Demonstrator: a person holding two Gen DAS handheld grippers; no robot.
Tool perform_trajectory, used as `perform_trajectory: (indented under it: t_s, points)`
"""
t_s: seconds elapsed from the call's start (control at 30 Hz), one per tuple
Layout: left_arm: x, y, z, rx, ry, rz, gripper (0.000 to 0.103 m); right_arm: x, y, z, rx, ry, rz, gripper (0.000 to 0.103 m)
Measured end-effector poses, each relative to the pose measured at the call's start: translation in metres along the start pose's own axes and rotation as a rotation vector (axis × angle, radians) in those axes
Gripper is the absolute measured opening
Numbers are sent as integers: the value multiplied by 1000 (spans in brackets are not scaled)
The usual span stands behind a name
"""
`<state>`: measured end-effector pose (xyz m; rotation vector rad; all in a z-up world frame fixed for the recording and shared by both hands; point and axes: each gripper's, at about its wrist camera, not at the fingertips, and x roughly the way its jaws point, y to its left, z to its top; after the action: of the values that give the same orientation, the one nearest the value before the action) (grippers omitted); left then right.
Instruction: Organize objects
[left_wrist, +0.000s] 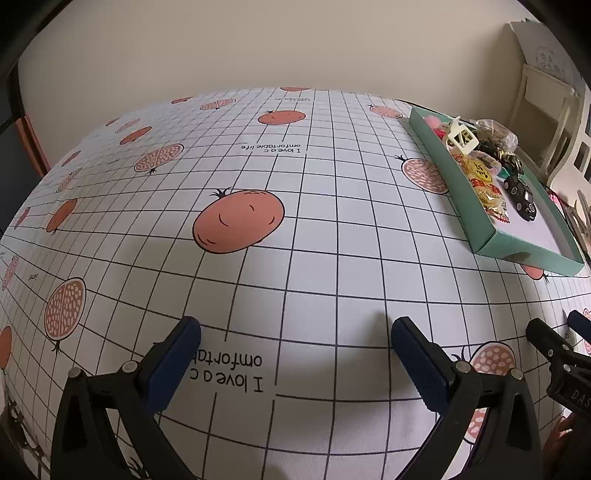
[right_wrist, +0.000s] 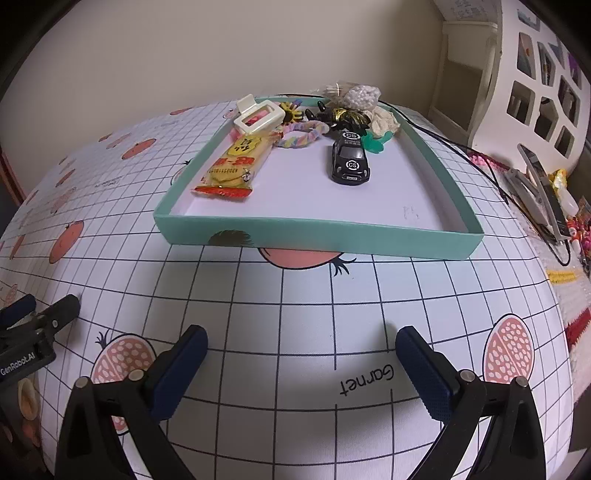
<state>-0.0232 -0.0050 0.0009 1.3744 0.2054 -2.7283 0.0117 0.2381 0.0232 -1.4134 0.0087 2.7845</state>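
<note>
Both grippers hovered empty, left gripper (left_wrist: 295, 360) and right gripper (right_wrist: 301, 369) fingers spread wide; the teal tray (right_wrist: 317, 238) of trinkets sat on the desk (right_wrist: 258, 314), well beyond the right fingers.

Both wrist views low over tablecloth (left_wrist: 295, 221), sharing teal tray (right_wrist: 317, 236)

Toy car (right_wrist: 349, 161) inside teal tray (right_wrist: 321, 236)
</note>
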Motion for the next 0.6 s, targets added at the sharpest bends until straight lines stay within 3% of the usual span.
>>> perform_trajectory:
  t_s: [0.6]
  points:
    - [0,-1,-2,-1,-18,1,103,1,-2,0,1,-19,-2,103]
